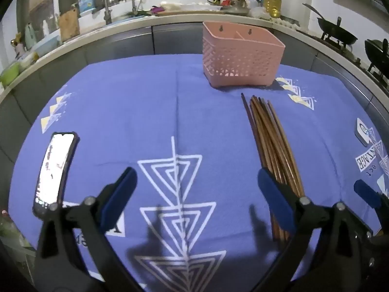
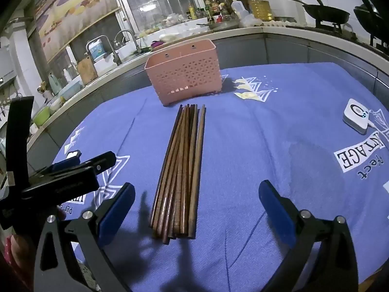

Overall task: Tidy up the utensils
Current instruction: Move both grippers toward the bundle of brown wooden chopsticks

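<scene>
Left wrist view
Left hand-held gripper (image 1: 197,189): hovering over the blue patterned cloth (image 1: 145,112) covering the surface, jaws standing wide apart, gripping nothing.
Chopsticks (image 1: 269,141): lying as a loose brown bundle on the cloth, running away from the camera, their near ends passing behind the right-side blue pad.
Pink basket (image 1: 239,57): sitting upright at the far edge of the cloth, just beyond the far tips of the chopsticks, an inner divider showing.
Phone (image 1: 54,170): lying on the cloth at the left, screen glowing.
Right hand-held gripper (image 1: 372,202): showing partly at the right edge.

Right wrist view
Right hand-held gripper (image 2: 197,209): hanging above the cloth (image 2: 279,146), jaws spread wide, nothing between them.
Chopsticks (image 2: 182,165): lying between the two pads' lines of sight, near ends toward the camera, far tips pointing at the basket.
Pink basket (image 2: 184,73): standing near the far tips, apart from them.
Left hand-held gripper (image 2: 68,170): appearing at the left, seen side-on.
White device (image 2: 357,116): resting on the cloth at the right.
</scene>
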`<action>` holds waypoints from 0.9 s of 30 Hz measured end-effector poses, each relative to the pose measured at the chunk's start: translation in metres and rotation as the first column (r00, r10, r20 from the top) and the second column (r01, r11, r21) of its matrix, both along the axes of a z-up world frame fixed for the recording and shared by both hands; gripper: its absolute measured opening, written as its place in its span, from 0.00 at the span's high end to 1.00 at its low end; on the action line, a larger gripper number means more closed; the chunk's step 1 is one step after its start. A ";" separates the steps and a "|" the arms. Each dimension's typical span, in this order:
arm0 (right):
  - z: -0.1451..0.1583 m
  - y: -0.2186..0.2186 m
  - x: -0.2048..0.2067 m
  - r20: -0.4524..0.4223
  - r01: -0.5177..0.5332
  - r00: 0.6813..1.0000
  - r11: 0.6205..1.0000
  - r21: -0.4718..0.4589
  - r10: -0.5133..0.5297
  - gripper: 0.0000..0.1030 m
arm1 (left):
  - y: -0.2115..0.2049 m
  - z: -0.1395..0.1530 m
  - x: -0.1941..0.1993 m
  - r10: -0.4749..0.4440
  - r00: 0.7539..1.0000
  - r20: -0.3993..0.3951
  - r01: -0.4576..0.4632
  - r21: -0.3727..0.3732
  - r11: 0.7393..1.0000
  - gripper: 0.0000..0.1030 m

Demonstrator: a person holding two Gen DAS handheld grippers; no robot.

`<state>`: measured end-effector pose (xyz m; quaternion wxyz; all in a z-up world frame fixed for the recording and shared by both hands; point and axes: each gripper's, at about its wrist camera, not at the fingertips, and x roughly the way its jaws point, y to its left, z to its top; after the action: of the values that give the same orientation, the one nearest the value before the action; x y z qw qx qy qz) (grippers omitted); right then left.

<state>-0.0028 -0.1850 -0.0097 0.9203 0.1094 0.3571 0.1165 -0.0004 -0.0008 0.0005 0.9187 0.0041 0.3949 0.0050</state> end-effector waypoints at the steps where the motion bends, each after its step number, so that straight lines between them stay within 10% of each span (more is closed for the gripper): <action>1: 0.000 0.000 0.000 -0.001 -0.001 1.000 1.000 0.002 0.001 0.03 | -0.001 0.000 0.000 0.004 1.000 0.002 -0.004 0.006 1.000 0.10; 27: 0.004 -0.015 -0.032 0.051 0.067 0.996 0.997 0.042 -0.070 0.03 | 0.013 0.013 -0.015 0.082 0.982 0.168 -0.092 0.052 0.994 0.25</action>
<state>-0.0351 -0.2003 -0.0061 0.9304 0.1368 0.3265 0.0949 -0.0154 0.0123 0.0132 0.9466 0.0138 0.3169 0.0573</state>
